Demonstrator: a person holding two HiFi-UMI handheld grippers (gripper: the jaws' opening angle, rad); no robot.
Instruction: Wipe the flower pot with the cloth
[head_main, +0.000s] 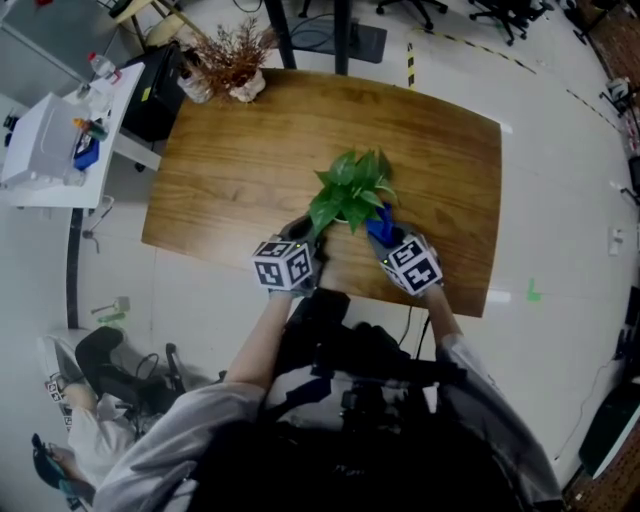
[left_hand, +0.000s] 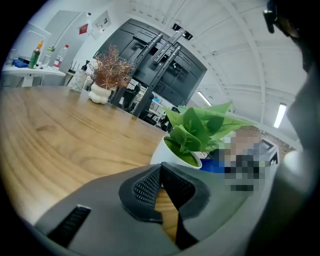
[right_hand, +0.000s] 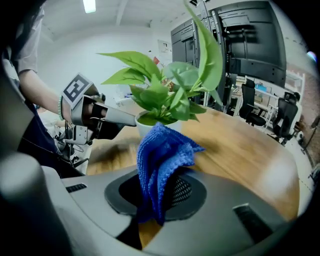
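A leafy green plant (head_main: 350, 188) stands in a white flower pot (left_hand: 169, 153) near the front of the wooden table (head_main: 230, 170). In the head view the leaves hide the pot. My right gripper (right_hand: 159, 194) is shut on a blue cloth (right_hand: 162, 157), whose bunched top lies against the pot's (right_hand: 144, 128) side. In the head view the cloth (head_main: 380, 228) shows just right of the plant. My left gripper (left_hand: 160, 169) is shut with nothing between its pads. Its tips sit close against the pot's left side, as seen in the right gripper view.
A dried twig arrangement in a white vase (head_main: 235, 65) stands at the table's far left corner. A white side table (head_main: 45, 150) with bottles is off to the left. The table's near edge (head_main: 340, 290) runs just under both grippers. Office chairs (right_hand: 252, 102) stand beyond.
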